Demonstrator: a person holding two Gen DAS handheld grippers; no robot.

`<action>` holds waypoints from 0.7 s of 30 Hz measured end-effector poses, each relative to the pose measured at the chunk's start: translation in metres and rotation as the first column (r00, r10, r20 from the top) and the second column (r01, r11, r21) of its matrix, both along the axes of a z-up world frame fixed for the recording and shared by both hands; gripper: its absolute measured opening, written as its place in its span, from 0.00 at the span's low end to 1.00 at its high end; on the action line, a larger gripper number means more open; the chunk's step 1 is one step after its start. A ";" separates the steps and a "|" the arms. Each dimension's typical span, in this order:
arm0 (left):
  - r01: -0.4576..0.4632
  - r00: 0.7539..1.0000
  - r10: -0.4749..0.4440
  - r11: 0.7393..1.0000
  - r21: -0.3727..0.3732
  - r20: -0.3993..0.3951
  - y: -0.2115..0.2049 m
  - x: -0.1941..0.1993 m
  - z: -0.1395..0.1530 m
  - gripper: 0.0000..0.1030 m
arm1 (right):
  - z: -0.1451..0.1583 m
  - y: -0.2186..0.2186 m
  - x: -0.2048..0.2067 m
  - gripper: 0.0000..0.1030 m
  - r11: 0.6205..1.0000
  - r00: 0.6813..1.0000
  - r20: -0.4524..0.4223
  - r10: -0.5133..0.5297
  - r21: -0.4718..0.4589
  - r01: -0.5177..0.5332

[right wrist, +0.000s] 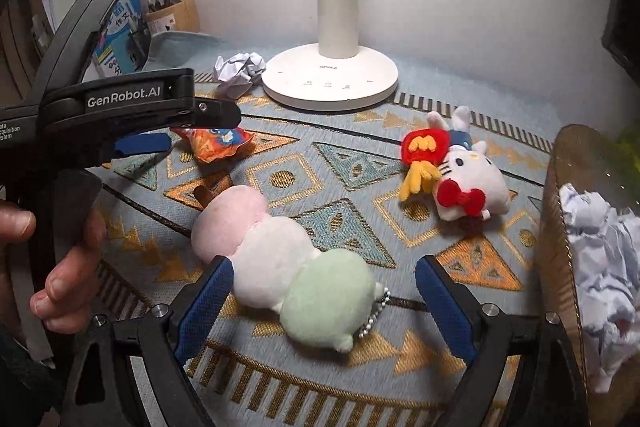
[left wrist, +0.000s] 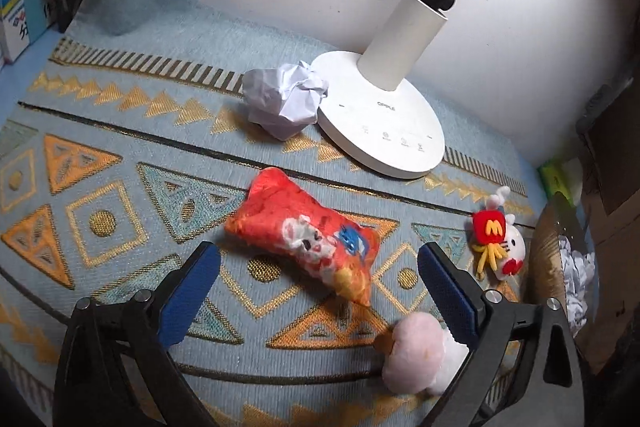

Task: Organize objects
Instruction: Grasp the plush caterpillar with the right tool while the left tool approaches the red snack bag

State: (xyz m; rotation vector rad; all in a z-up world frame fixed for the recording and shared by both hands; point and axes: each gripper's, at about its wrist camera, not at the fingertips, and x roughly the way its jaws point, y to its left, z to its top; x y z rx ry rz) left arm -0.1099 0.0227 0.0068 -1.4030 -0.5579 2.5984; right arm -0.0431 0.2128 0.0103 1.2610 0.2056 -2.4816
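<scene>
Showing only in the right view: green plush end (right wrist: 326,301)

light blue cloth (right wrist: 360,131), gold triangles; red-orange snack bag (left wrist: 304,235).

The left gripper (left wrist: 320,281), jaws wide apart, hovers over a red snack bag (left wrist: 308,233) on the patterned cloth (left wrist: 120,163).

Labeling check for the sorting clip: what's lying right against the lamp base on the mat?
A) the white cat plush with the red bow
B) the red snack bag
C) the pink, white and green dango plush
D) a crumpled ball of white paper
D: the crumpled paper ball lies right up against the rim of the lamp base, while the snack bag, cat plush and dango plush lie apart from it on the mat.
</scene>
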 end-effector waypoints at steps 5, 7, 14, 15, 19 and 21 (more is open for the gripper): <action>0.026 0.999 -0.027 0.999 -0.037 -0.026 0.009 -0.005 -0.006 0.95 | -0.007 -0.004 -0.004 0.89 0.992 0.997 0.043 0.059 -0.117 -0.054; 0.026 0.999 -0.029 0.997 -0.074 -0.036 0.012 -0.006 -0.005 0.82 | -0.011 -0.010 -0.002 0.89 0.996 0.997 0.048 0.064 -0.073 -0.060; 0.016 0.999 -0.016 1.000 -0.011 -0.036 -0.010 -0.002 -0.002 0.45 | -0.001 -0.036 0.045 0.81 0.946 0.961 0.115 0.251 -0.240 -0.218; 0.028 0.999 -0.028 1.000 0.006 -0.026 -0.015 -0.001 -0.001 0.45 | 0.001 -0.043 0.056 0.81 0.939 0.954 0.109 0.280 -0.237 -0.248; 0.073 0.997 -0.073 0.997 0.039 0.006 -0.033 0.003 0.001 0.45 | 0.001 -0.053 0.075 0.81 0.967 0.972 0.089 0.216 -0.153 -0.201; 0.070 0.997 -0.071 0.997 0.038 0.016 -0.039 0.004 0.002 0.47 | -0.004 -0.046 0.068 0.81 0.983 0.987 0.112 0.118 -0.156 -0.100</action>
